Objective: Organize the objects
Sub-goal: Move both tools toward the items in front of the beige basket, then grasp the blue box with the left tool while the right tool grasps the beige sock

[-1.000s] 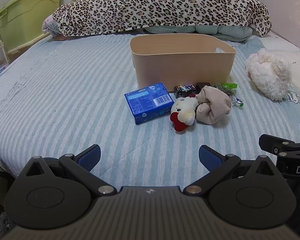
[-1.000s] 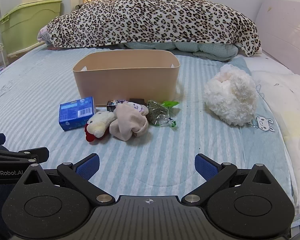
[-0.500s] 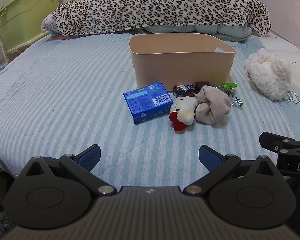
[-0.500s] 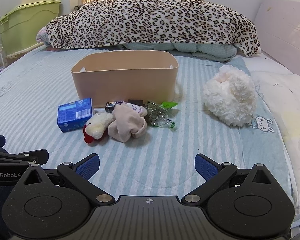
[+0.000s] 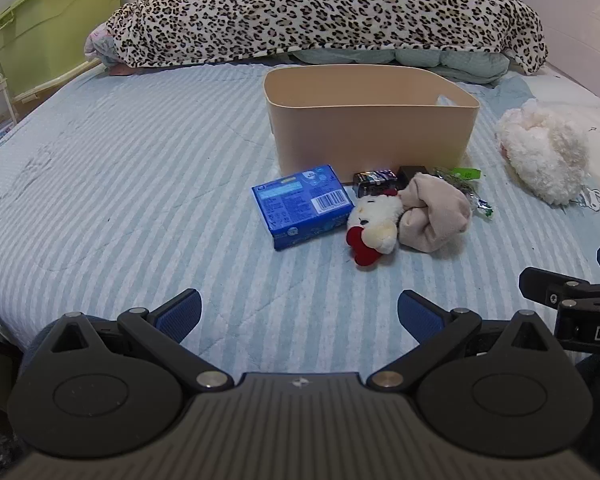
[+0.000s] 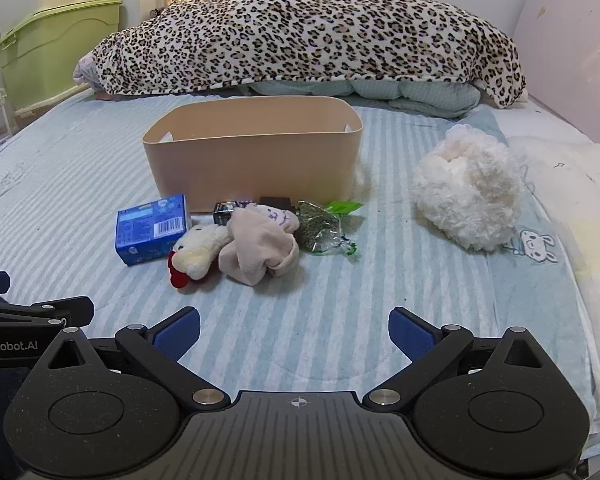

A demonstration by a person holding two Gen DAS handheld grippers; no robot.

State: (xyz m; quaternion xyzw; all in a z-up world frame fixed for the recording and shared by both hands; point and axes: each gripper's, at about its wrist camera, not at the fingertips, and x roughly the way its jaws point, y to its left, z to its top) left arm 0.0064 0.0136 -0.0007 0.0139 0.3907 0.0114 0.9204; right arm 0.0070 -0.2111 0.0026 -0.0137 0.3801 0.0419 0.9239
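1. Left wrist view. Left claw [image 5: 299, 308] spread wide, empty, low over the near part of the bed [image 5: 120, 184]. Against the frames of a second ago: objects sit slightly nearer and larger, nothing displaced. Reads as a slow advance only; no sorting begun.
2. Same view, task items. Blue box [image 5: 302, 205] just in front of the beige bin [image 5: 370, 136]; small plush toy [image 5: 374, 229] touching the box's right side and the folded beige cloth [image 5: 436, 212]. Dark battery pack [image 5: 374, 182] and crinkled green packet [image 5: 462, 184] lying at the bin's foot. Tip of right claw visible at right edge, well apart from the pile.
3. Same view, container. Bin upright, open-topped; interior mostly hidden by the near wall, only a pale scrap at the far right inner corner. Contents otherwise not determinable.
4. Right wrist view. Right claw [image 6: 294, 330] also wide, empty, well short of the pile. Fluffy white plush [image 6: 466, 192] alone to the right, apart from bin [image 6: 256, 164]. Bin floor not visible; no item seen inside.
5. Judgement: all items still outside the bin; task at its start.
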